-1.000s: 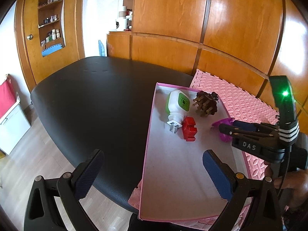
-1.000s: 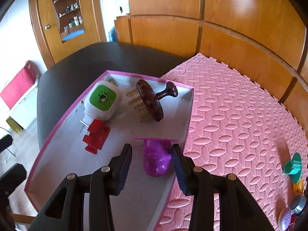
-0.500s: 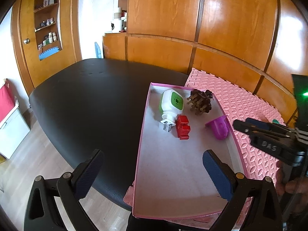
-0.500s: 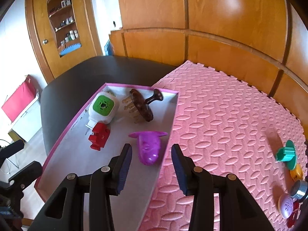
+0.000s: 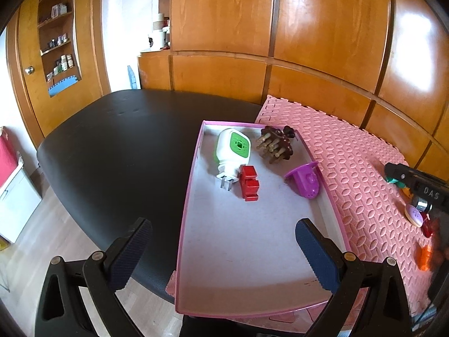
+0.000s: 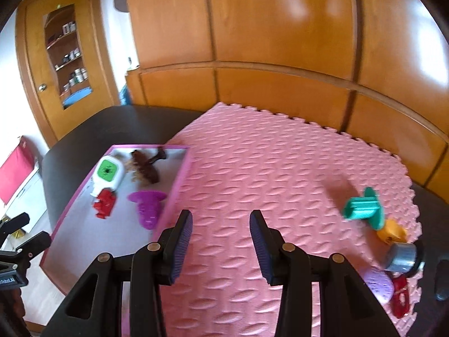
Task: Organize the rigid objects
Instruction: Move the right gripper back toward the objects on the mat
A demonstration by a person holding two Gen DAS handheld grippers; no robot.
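With its jaws apart and empty, the right gripper point(image 6: 221, 238) should square up over the green clip-like piece point(image 6: 362, 206), probably plastic, on the pink foam mat point(image 6: 252, 174), then carry it to the tray point(image 5: 193, 168).

A: What sort of place was it?
B: A home, prob. a living or bedroom. Glossy wood wall panels point(image 5: 322, 28) ran across the back from 11 to 2 o'clock, w/ a matching low cabinet point(image 5: 154, 70) at 11.
A: Anything else domestic?
B: Yes. At 10 o'clock a wooden door point(image 5: 31, 64) w/ a round knob and a built-in shelf niche point(image 5: 57, 39) held small bottles & boxes. Wood-look floor point(image 5: 42, 224) at 8, a red cloth point(image 6: 15, 174) over a white box at 9. A black padded table point(image 5: 118, 146) carried pink foam puzzle mats point(image 6: 266, 168), the kind used in homes.
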